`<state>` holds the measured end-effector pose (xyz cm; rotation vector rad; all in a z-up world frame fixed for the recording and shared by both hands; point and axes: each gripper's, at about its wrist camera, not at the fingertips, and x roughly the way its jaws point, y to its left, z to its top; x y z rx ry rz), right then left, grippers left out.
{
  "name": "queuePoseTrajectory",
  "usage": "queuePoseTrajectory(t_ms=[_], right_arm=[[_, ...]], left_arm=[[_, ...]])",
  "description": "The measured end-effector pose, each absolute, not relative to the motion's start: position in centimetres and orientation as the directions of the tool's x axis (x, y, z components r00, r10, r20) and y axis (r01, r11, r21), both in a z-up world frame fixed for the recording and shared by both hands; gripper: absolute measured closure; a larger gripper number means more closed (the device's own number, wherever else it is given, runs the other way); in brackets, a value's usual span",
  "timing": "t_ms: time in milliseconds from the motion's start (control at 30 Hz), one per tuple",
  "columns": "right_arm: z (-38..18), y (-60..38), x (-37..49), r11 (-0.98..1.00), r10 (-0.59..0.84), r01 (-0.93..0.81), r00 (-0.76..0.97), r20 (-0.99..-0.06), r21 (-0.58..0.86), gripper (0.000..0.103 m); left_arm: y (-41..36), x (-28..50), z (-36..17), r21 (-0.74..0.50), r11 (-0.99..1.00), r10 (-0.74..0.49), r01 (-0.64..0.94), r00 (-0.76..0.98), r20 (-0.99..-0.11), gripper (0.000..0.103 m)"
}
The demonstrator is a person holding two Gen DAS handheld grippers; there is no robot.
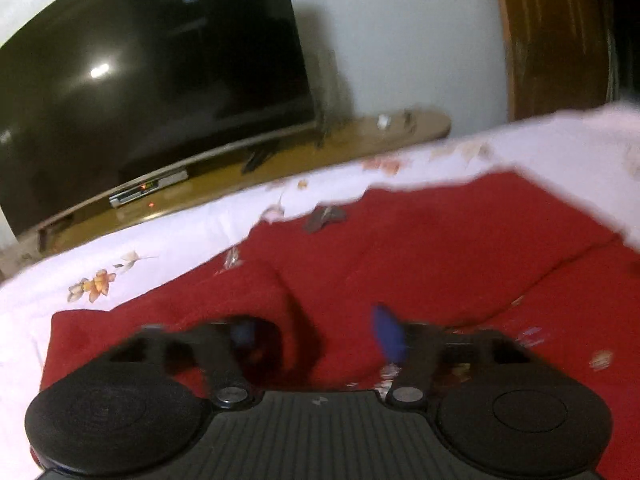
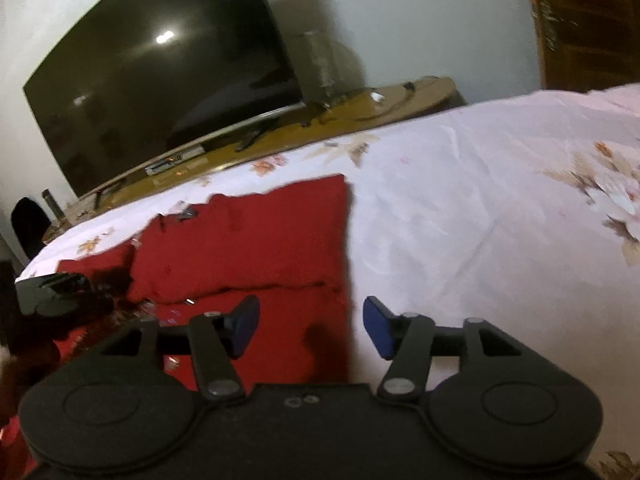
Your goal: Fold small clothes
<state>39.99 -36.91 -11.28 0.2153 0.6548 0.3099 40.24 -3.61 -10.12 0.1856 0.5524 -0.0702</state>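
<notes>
Red garment (image 2: pixel 248 240) flat on floral sheet (image 2: pixel 460 200), left tool (image 1: pixel 316 336) and right tool (image 2: pixel 310 326) angled down over it, both parted, empty

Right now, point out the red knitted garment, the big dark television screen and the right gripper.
red knitted garment (image 2: pixel 248 240): right wrist view, flat middle panel.
television screen (image 2: pixel 160 80): right wrist view, centre of glass.
right gripper (image 2: pixel 310 328): right wrist view, between fingertips.

No readable text, label or number shows anywhere (the set-top box (image 1: pixel 149 189) display is blurred).

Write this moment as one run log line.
left gripper: open, empty | right gripper: open, empty | red garment: folded on floral sheet
</notes>
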Motion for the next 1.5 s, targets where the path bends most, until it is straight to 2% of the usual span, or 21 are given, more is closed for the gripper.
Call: queuePoseTrajectory(t_ms=[133,300,500,633,733,767,833,867,933,1000,1100,1233,1333,1400,1433,1500], right_arm=[[-10.2,-33.6,41.1,0.909,0.411,-0.292,0.741,-0.531,0.296,0.045],[-8.5,-25.5,42.4,0.842,0.533,-0.494,0.696,-0.48,0.218,0.045],[-9.6,-13.9,42.6,0.69,0.605,-0.721,0.625,-0.494,-0.067,0.049],[-11.1,-8.7,42.3,0.594,0.579,-0.758,0.635,-0.511,-0.269,0.054],[-12.5,-6.1,42.2,0.522,0.536,-0.735,0.678,-0.503,-0.433,0.06],[-13.1,-5.5,42.2,0.492,0.525,-0.73,0.684,-0.507,-0.475,0.067],[-14.0,-5.0,42.4,0.454,0.507,-0.721,0.692,-0.514,-0.523,0.093],[-14.0,-5.1,42.4,0.457,0.502,-0.706,0.707,-0.499,-0.541,0.097],[-12.9,-6.6,42.6,0.534,0.508,-0.671,0.741,-0.439,-0.514,0.097],[-11.3,-8.3,42.8,0.625,0.507,-0.642,0.766,-0.396,-0.444,0.097],[-8.6,-11.9,43.2,0.732,0.519,-0.61,0.788,-0.332,-0.302,0.097],[-6.2,-16.8,43.8,0.817,0.528,-0.569,0.803,-0.277,-0.094,0.097],[-8.2,-19.7,45.3,0.881,0.456,-0.471,0.822,-0.34,0.045,0.097],[-11.6,-20.9,47.8,0.906,0.407,-0.404,0.753,-0.517,0.124,0.097],[-13.0,-21.6,48.7,0.903,0.419,-0.39,0.701,-0.577,0.181,0.096],[-14.0,-22.6,48.9,0.895,0.441,-0.378,0.684,-0.581,0.235,0.082]], left_arm=[[1.0,35.5,-8.8,0.066,0.997,0.007,0.03,0.867,-0.499,0.034],[9.0,32.6,-11.0,-0.01,0.982,0.153,-0.189,0.826,-0.542,0.034],[14.8,33.5,-13.1,-0.106,0.945,0.177,-0.309,0.758,-0.627,0.034],[15.8,34.3,-14.2,-0.146,0.939,0.152,-0.311,0.758,-0.635,0.035],[15.5,33.8,-14.4,-0.131,0.945,0.153,-0.3,0.759,-0.632,0.038],[15.4,34.1,-14.4,-0.117,0.948,0.16,-0.297,0.759,-0.631,0.042],[15.5,34.3,-14.3,-0.106,0.95,0.167,-0.294,0.762,-0.626,0.051],[15.5,34.5,-14.4,-0.105,0.951,0.166,-0.292,0.765,-0.622,0.057],[15.8,34.1,-13.9,-0.114,0.95,0.162,-0.289,0.773,-0.613,0.067],[16.1,34.3,-13.8,-0.104,0.951,0.17,-0.291,0.775,-0.609,0.086],[16.3,34.2,-13.8,-0.107,0.952,0.169,-0.288,0.782,-0.6,0.09],[15.1,34.5,-13.8,-0.065,0.965,0.168,-0.255,0.787,-0.594,0.091],[14.3,35.0,-13.7,-0.03,0.969,0.179,-0.245,0.781,-0.599,0.091],[14.3,34.9,-13.5,-0.024,0.969,0.181,-0.245,0.777,-0.603,0.091],[14.3,34.9,-13.5,-0.027,0.969,0.18,-0.245,0.777,-0.604,0.091],[14.4,34.8,-13.4,-0.027,0.97,0.178,-0.243,0.777,-0.603,0.091]])
